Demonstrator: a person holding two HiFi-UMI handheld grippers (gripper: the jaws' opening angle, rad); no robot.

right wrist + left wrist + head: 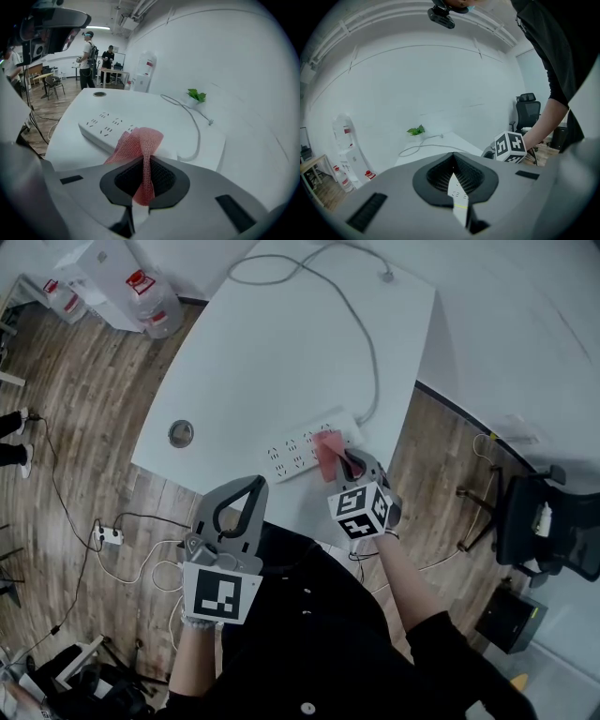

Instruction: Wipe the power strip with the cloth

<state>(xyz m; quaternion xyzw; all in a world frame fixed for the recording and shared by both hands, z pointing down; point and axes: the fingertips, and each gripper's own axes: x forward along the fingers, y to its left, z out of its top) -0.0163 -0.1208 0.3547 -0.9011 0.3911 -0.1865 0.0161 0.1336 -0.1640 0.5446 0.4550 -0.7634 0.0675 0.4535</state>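
Right claw [144,177] clamped on red cloth [138,142]; cloth hangs over right end of strip [298,452]. Strip lies on desk [272,343] near front edge, long axis running leftward from right claw. Left claw [453,174] closed, empty, off desk edge; right nearer. No containers.

- left gripper [453,159], jaws together, empty;
- marker cube [511,146] to the right, at end of bare forearm [546,123];
- beyond, white table [457,139] with cable [415,149] and plant [416,131];
- chair [528,108] far right; dispenser [342,136] far left
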